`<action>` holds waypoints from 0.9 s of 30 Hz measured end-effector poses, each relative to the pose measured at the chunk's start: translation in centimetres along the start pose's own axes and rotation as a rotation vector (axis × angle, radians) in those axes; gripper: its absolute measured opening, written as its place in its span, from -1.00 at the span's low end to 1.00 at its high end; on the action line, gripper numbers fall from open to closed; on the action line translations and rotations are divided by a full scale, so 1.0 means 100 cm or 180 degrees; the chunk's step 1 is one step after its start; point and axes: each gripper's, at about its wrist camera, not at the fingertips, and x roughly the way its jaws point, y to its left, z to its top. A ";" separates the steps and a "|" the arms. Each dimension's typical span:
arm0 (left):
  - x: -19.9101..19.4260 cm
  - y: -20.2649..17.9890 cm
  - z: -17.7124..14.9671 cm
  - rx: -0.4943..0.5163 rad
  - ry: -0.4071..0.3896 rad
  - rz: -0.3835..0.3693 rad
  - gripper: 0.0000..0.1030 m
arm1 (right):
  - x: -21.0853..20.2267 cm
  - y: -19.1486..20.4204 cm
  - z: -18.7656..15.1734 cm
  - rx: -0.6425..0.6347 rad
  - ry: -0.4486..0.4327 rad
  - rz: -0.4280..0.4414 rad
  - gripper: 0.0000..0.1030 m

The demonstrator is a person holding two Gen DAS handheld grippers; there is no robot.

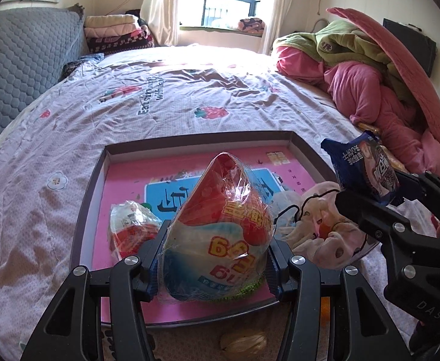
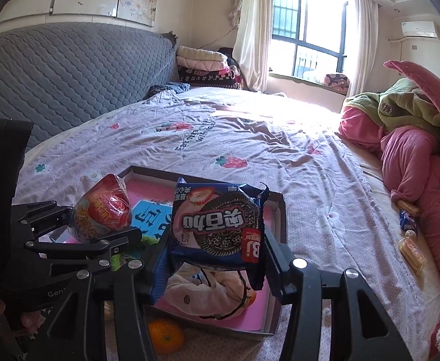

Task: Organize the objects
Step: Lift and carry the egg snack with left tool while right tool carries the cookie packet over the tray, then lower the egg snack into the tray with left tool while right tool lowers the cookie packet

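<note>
Sunlit from the barred window, a bed (image 1: 159,96) with a strawberry-print sheet carries a shallow open box (image 1: 189,141) with a pink floor.

Left wrist view: the left tongs (image 1: 216,258) are clamped on a cling-wrapped instant-noodle bowl (image 1: 220,228), gripped across its sides and hanging above the near half of the box, probably so it can be lowered in. A smaller wrapped noodle cup (image 1: 132,225) already lies in the box at nine o'clock of the bowl, and a pink plush toy (image 1: 319,225) lies at three o'clock. At about two o'clock of the bowl, the right tongs (image 1: 370,192) hold a blue biscuit packet (image 1: 367,168) over the box's right edge. A pale, wrinkled round object lies on the bed just outside the near wall; I cannot tell what it is.

Right wrist view: the right tongs (image 2: 213,258) pinch the blue biscuit packet (image 2: 216,222) by its lower edges, its face upside down, above the plush toy (image 2: 207,294). The left tongs (image 2: 78,225) with the bowl (image 2: 102,210) sit at nine o'clock. An orange (image 2: 165,334) rests on the bed outside the box's near wall, and small snack packets (image 2: 409,234) lie at three o'clock, well apart, not yet gathered.
</note>
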 end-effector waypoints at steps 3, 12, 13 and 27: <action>0.005 -0.002 -0.003 0.0040 0.0052 -0.0011 0.07 | 0.011 0.003 -0.007 -0.0072 0.0157 -0.0007 0.03; 0.016 -0.005 -0.009 0.0093 0.0169 -0.0023 0.07 | 0.031 0.006 -0.023 -0.0153 0.0414 -0.0025 0.03; 0.017 -0.005 -0.010 0.0095 0.0184 -0.0019 0.07 | 0.032 0.006 -0.024 -0.0172 0.0436 -0.0020 0.03; 0.029 0.003 -0.014 -0.0001 0.0355 -0.0002 0.11 | 0.036 0.013 -0.028 -0.0301 0.0473 0.0001 0.06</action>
